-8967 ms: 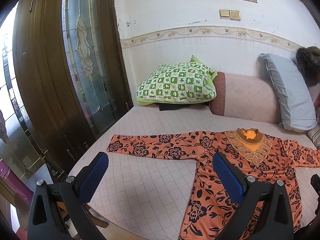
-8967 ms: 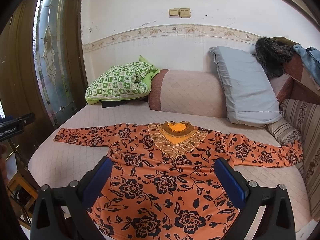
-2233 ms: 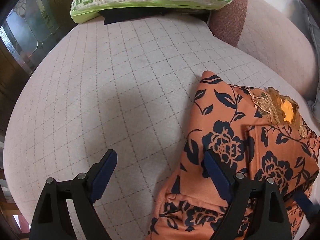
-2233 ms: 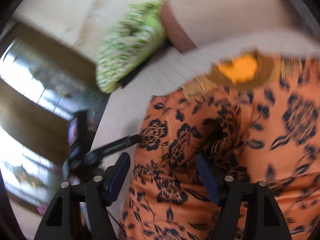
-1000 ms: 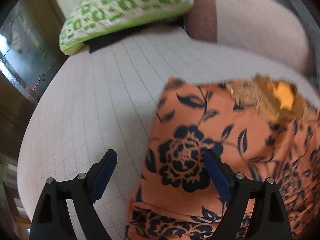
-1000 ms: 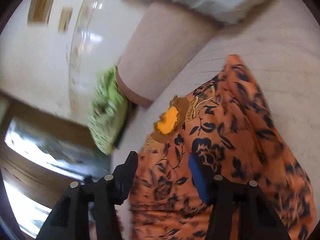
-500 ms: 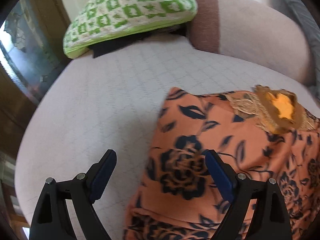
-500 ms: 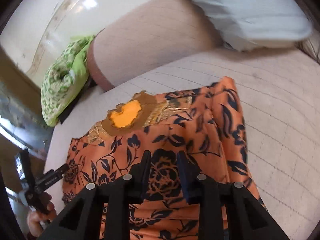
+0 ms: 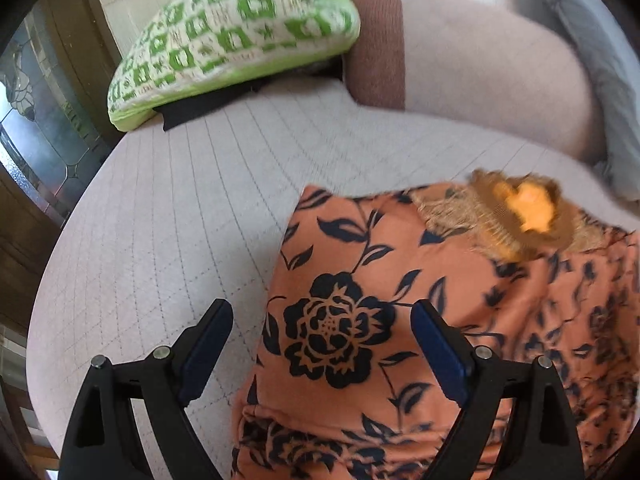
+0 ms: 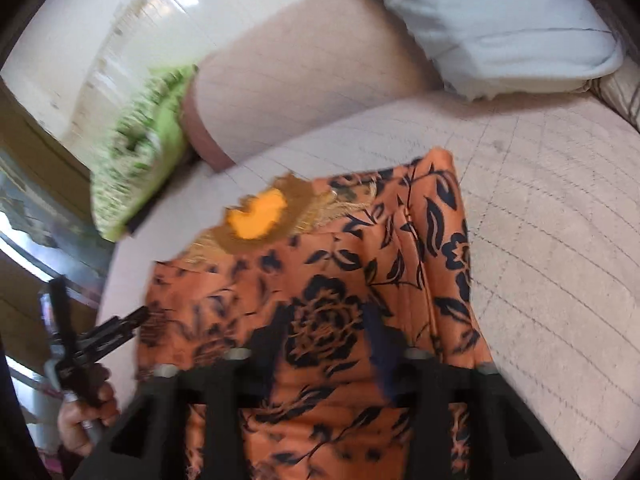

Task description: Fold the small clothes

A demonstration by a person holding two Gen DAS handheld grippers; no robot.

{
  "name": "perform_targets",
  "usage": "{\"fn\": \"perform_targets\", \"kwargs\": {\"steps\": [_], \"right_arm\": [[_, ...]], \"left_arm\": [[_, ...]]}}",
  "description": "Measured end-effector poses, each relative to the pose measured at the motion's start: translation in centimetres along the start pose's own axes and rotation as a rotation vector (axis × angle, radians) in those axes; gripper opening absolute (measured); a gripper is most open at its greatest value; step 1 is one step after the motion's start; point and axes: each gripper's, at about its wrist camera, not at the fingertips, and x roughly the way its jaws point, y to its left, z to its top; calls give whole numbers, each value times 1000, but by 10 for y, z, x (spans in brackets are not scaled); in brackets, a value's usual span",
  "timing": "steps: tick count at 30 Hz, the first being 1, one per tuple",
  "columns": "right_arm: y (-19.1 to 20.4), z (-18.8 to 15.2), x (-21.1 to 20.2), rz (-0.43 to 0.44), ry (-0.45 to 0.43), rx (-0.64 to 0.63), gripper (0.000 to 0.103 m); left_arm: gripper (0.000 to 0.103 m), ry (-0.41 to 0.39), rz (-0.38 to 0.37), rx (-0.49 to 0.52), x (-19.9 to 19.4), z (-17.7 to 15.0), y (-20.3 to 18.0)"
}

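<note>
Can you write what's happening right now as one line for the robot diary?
orange floral top: sleeves folded in, on bed | left gripper: open, empty | right gripper: partly open, above top

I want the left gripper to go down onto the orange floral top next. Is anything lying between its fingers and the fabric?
Nothing visible does. The left gripper hangs open over the orange floral top, straddling its left edge, with only fabric and bare quilted mattress beneath. The green pillow lies far behind.

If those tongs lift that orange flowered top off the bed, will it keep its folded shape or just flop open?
Probably flop. The orange top looks thin and soft: its folded edges lie rounded and rumpled on the bed, not crisp. It seems light, so pushing would likely bunch it rather than slide it whole. The embroidered collar looks thicker and may droop less.
</note>
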Motion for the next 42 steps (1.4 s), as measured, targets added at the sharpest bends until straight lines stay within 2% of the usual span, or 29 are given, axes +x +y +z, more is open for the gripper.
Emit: {"fn": "perform_targets", "kwargs": {"steps": [1, 5, 7, 11, 13, 16, 20, 26, 34, 37, 40, 42], "right_arm": [[2, -5, -16, 9, -38, 1, 76], [3, -34, -71, 13, -69, -27, 76], [-4, -54, -94, -11, -58, -39, 76], [-19, -102, -138, -96, -40, -71, 76], [-26, -119, -148, -109, -24, -69, 76], [-37, -143, -168, -146, -2, -72, 76], [-47, -164, -198, -108, -10, -36, 76], [-41, -190, -226, -73, -24, -64, 76], [-48, -212, -230, -70, 9, -43, 76], [-53, -219, -230, -85, 19, -39, 76], [-60, -225, -223, -81, 40, -15, 76], [-62, -228, -217, -76, 51, -2, 76]], "left_arm": [[92, -14, -6, 0, -9, -2, 0], [92, -55, -33, 26, -44, -29, 4], [92, -68, -39, 47, -61, -60, 8], [92, -34, -33, 40, -85, -123, 25], [92, -22, -12, 38, -102, -161, 39], [92, 1, 1, 52, -120, -200, 57], [92, 33, 61, 53, -145, -235, 93], [92, 46, 94, 40, -165, -262, 122], [91, 84, 1, -15, -159, -275, 131], [91, 104, -61, -36, -155, -277, 129], [83, 119, -108, -43, -147, -276, 122], [72, 145, -141, -49, -140, -275, 117]]}}
